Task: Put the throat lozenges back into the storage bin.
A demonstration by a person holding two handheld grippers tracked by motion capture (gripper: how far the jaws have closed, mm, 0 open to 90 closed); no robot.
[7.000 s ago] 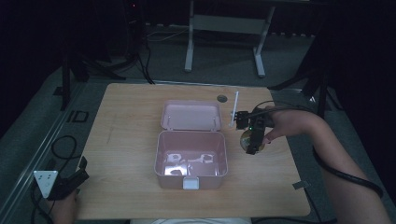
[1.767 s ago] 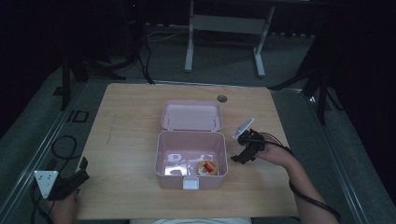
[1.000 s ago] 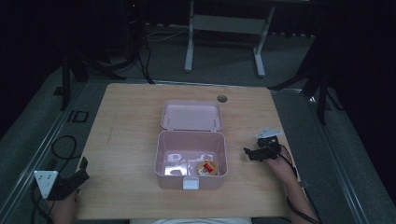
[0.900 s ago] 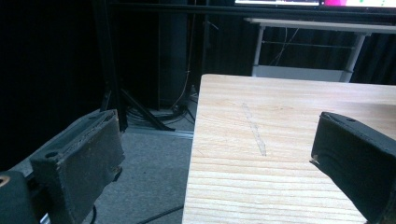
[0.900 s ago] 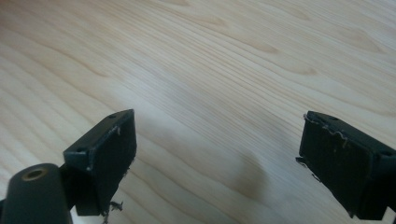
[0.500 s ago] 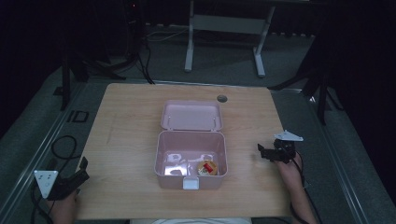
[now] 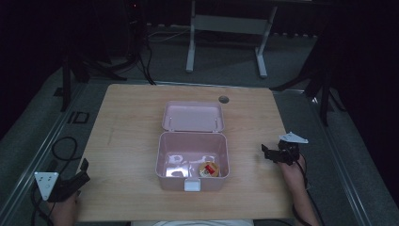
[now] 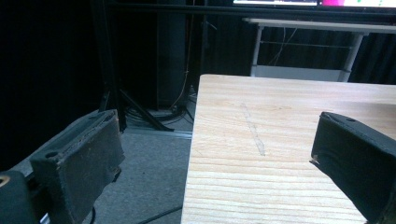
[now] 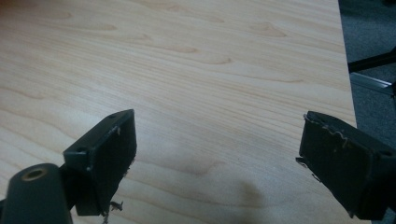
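Observation:
A pink lidded box (image 7: 193,181) stands open in the middle of the wooden table (image 7: 131,141), its lid (image 7: 193,116) folded back. A small round red and yellow item (image 7: 208,168) lies inside it at the front right. My right gripper (image 7: 268,153) hovers over the table's right edge, open, nothing between its jaws; in the right gripper view the gripper (image 9: 215,163) faces bare wood. My left gripper (image 7: 80,175) rests open at the table's front left corner; in the left gripper view the gripper (image 8: 215,163) straddles the table's left edge.
A round cable hole (image 7: 223,99) sits in the table behind the box. A white-legged desk frame (image 7: 226,37) and cables (image 7: 141,61) stand on the floor beyond the far edge. Dark stands (image 7: 320,80) flank the table at the right.
The right gripper released the round item into the box and drew back rightward and toward the front, to the table's right edge. The left gripper has stayed still.

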